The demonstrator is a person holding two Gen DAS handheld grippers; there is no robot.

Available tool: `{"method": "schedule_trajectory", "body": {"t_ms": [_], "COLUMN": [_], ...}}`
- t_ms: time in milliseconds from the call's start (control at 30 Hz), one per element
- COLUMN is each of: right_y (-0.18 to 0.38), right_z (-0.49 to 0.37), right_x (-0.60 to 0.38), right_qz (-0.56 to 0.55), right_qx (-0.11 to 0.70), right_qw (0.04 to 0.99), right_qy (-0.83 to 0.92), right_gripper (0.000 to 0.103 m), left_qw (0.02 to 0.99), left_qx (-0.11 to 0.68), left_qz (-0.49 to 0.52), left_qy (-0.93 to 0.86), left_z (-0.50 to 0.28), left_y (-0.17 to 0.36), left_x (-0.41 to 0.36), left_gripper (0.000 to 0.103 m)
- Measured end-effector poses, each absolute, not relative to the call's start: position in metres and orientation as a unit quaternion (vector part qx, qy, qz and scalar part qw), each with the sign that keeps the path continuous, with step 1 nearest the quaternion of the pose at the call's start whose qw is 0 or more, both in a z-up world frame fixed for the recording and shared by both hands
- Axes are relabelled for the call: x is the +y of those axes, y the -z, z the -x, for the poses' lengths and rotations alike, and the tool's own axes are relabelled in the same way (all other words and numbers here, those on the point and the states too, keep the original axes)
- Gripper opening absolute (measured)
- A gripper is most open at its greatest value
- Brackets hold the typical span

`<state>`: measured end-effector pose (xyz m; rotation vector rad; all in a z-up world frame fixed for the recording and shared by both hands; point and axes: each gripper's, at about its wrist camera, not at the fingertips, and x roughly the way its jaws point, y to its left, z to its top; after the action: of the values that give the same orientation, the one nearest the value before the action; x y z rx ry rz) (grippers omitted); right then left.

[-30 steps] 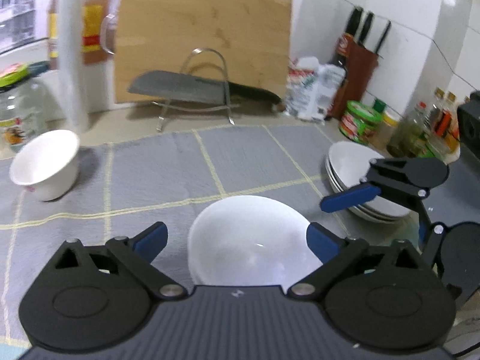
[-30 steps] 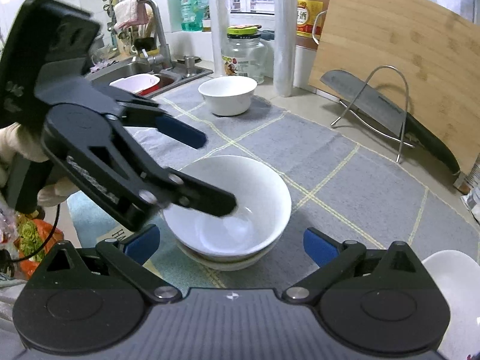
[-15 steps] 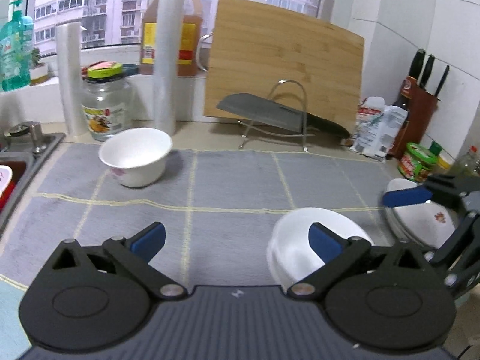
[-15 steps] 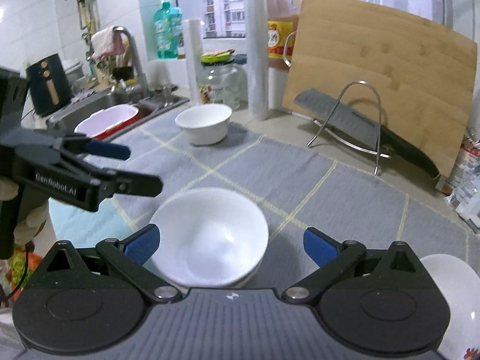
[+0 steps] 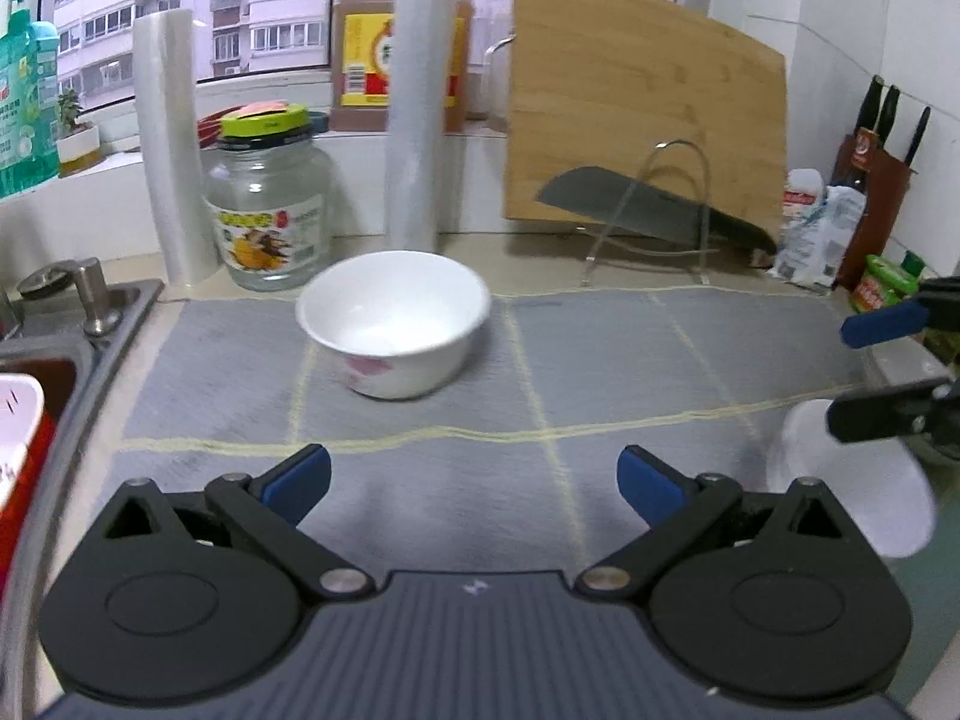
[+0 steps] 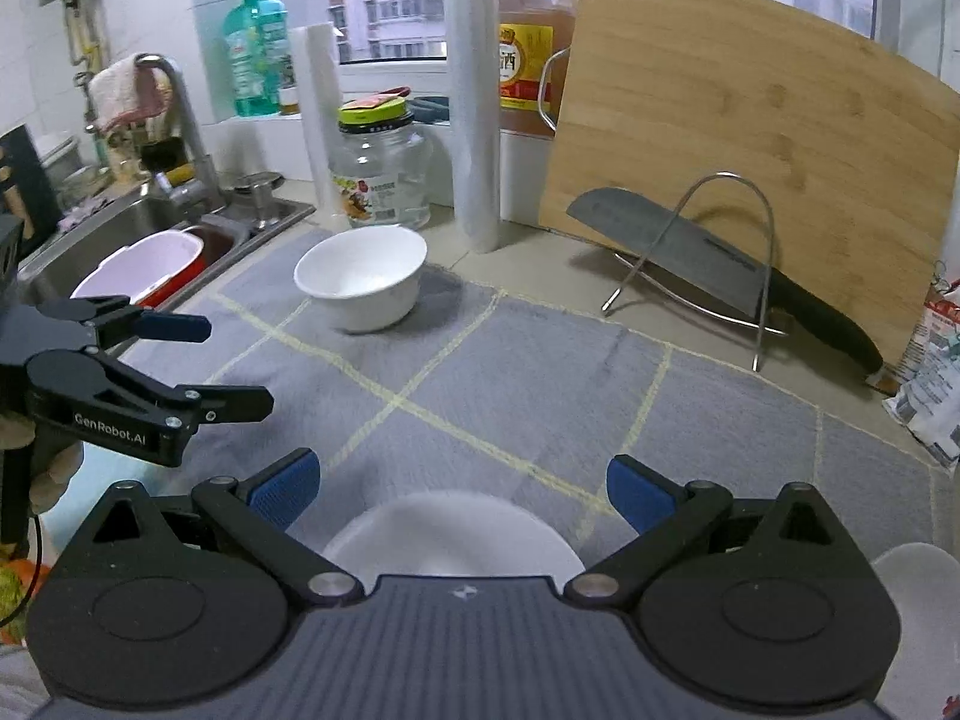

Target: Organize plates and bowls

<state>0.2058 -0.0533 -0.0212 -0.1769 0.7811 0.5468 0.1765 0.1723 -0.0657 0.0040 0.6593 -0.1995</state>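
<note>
left wrist view: we see our left gripper (image 5: 474,474) spread wide, empty, facing the white bowl (image 5: 393,324); right gripper (image 6: 462,489) also apart.

Lettering legible at this moment. "GenRobot.AI", white on black, stands on the side of my left gripper (image 6: 237,367) as my right wrist camera sees it. The oil bottle (image 6: 528,69) bears a yellow label with the character "酒". Labels on the glass jar (image 6: 381,180) and the green soap bottle (image 6: 255,54) are too blurred for me to read.
</note>
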Motion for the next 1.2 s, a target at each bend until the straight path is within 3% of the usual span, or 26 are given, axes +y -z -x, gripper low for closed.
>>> {"method": "schedule_trajectory", "body": {"t_ms": [1000,1200], "right_y": [0.044,0.053], "right_z": [-0.351,-0.372], "right_x": [0.084,0.095], "right_qz": [0.078,0.077], "right_qx": [0.43,0.439], "right_qw": [0.834,0.828], "right_qy": [-0.336,-0.339], "right_gripper": [0.102,0.088], "left_qw": [0.952,0.952], "left_qx": [0.28,0.279], "left_qz": [-0.055,-0.049], "left_qy": [0.112,0.117], "left_z": [-0.258,-0.263], "left_y": [0.104,0.105], "left_x": [0.19,0.192], "left_gripper": [0.1,0.098]}}
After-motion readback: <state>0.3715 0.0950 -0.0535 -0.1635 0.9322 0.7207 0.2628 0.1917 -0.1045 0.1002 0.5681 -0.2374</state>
